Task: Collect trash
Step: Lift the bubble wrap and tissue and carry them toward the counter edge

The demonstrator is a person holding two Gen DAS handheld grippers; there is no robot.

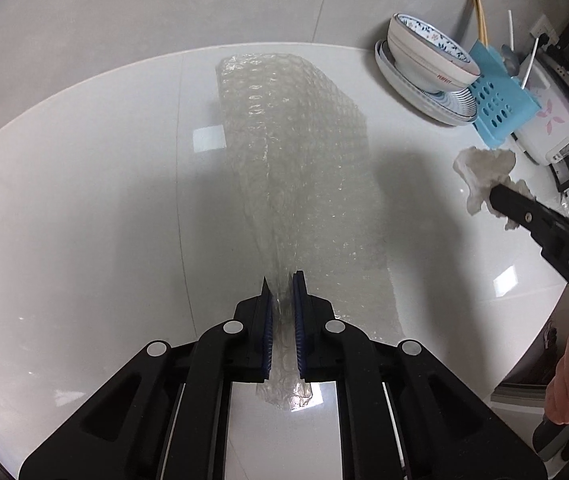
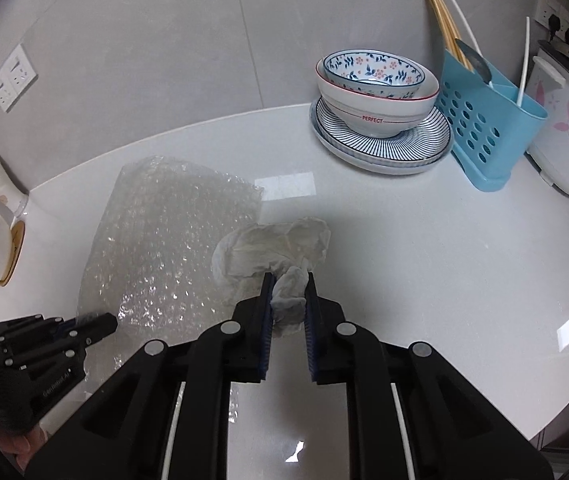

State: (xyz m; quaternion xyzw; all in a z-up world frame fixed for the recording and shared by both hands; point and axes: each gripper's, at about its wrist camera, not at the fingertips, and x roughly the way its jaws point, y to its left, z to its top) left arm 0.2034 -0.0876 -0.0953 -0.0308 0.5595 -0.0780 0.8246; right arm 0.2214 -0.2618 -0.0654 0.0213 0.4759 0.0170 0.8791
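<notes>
The left gripper (image 1: 282, 280) pinches a bubble-wrap sheet (image 1: 292, 148) and the right gripper (image 2: 288, 282) a crumpled tissue (image 2: 272, 254) left of the stacked bowls (image 2: 376, 92); the trailing sheet could snag and slip free.

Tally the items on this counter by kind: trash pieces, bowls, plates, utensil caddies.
Trash pieces: 2, bubble wrap in the left gripper, crumpled tissue in the right gripper
Bowls: 2, nested
Plates: 2, stacked under the bowls
Blue caddies: 1
Total: 7
</notes>
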